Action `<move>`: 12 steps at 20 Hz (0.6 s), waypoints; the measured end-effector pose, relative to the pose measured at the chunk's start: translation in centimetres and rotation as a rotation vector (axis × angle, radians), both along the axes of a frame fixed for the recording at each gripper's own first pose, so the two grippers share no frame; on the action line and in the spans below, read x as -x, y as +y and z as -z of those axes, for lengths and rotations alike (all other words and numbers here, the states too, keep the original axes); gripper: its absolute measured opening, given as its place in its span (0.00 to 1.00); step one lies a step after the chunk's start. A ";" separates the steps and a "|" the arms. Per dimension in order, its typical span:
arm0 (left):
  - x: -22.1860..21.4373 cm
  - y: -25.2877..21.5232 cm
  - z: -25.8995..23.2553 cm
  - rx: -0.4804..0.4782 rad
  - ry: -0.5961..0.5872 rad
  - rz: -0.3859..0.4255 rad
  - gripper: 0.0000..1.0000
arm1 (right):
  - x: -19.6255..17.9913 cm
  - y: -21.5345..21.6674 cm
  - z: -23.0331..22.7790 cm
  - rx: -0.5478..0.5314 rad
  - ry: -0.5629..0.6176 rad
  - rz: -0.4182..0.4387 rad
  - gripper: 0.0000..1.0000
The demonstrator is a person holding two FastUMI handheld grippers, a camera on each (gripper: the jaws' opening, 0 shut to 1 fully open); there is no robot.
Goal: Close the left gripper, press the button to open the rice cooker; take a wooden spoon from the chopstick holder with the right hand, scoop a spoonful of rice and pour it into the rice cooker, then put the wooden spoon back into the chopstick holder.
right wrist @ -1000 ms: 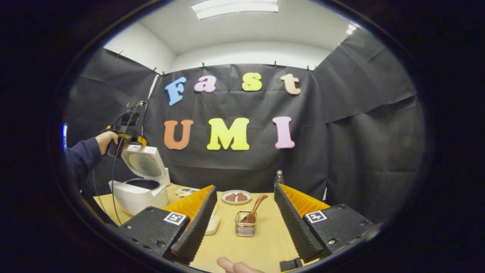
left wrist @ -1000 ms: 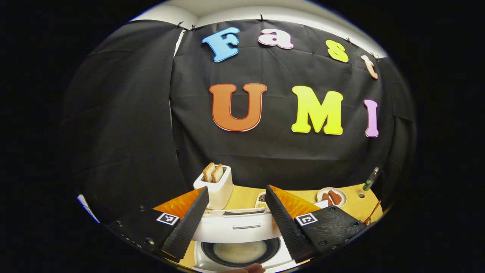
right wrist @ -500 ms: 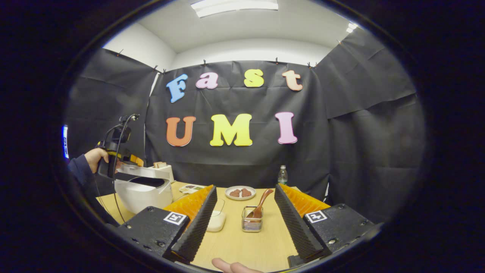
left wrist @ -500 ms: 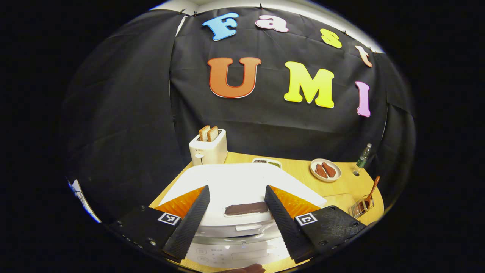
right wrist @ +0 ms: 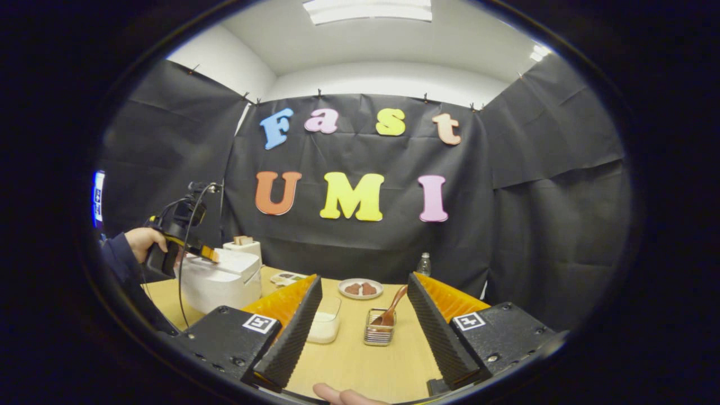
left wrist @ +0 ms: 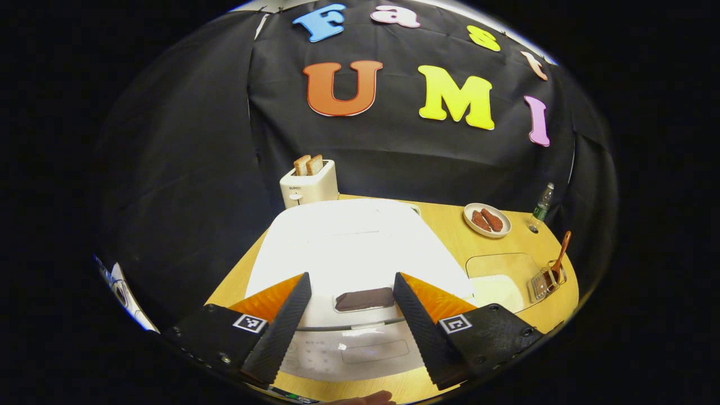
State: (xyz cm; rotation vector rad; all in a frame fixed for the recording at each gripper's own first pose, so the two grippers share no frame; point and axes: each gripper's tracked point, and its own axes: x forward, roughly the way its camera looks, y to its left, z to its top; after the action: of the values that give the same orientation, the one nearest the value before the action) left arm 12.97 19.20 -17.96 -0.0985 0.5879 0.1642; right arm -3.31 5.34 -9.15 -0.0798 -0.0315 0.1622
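The white rice cooker (left wrist: 349, 247) stands with its lid down, a dark strip (left wrist: 364, 298) at the lid's front. My left gripper (left wrist: 350, 277) is open and hovers over that front edge, one finger on each side of the strip; contact is unclear. The right gripper view has this gripper (right wrist: 194, 253) held by a hand (right wrist: 140, 242) on the cooker (right wrist: 222, 278). My right gripper (right wrist: 364, 278) is open above the table, holding nothing. Ahead of it the wooden spoon (right wrist: 394, 304) leans in the wire chopstick holder (right wrist: 378, 333). A clear container of rice (right wrist: 325, 326) sits to its left.
A toaster (left wrist: 309, 183) with two slices stands behind the cooker. A plate (left wrist: 487, 219) of brown food and a bottle (left wrist: 543, 201) are at the back right. The rice container (left wrist: 498, 281) and holder (left wrist: 545, 281) lie right of the cooker. A divided dish (right wrist: 286, 277) sits behind.
The cooker lid, upright a second ago, has swung down and now lies shut, my left gripper following it down. The right gripper has barely shifted.
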 end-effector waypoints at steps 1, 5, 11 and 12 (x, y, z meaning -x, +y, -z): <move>0.2 -0.1 -0.2 0.007 0.001 -0.007 0.96 | 0.1 0.0 0.0 0.001 -0.003 0.000 0.94; 1.0 -0.2 0.6 -0.001 0.018 -0.028 0.98 | 0.3 0.4 0.2 0.004 0.004 0.000 0.98; 0.8 -0.1 0.2 -0.014 -0.054 -0.035 0.98 | 0.4 0.9 0.0 0.011 0.009 -0.013 0.98; 0.7 0.0 0.1 -0.030 -0.073 -0.037 0.98 | 0.4 0.9 -0.2 0.006 0.010 -0.016 0.98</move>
State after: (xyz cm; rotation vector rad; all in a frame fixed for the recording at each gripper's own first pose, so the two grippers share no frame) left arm 12.32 19.21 -18.10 -0.0860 0.5108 0.2045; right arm -3.68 6.27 -8.97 -0.0843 -0.0213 0.1784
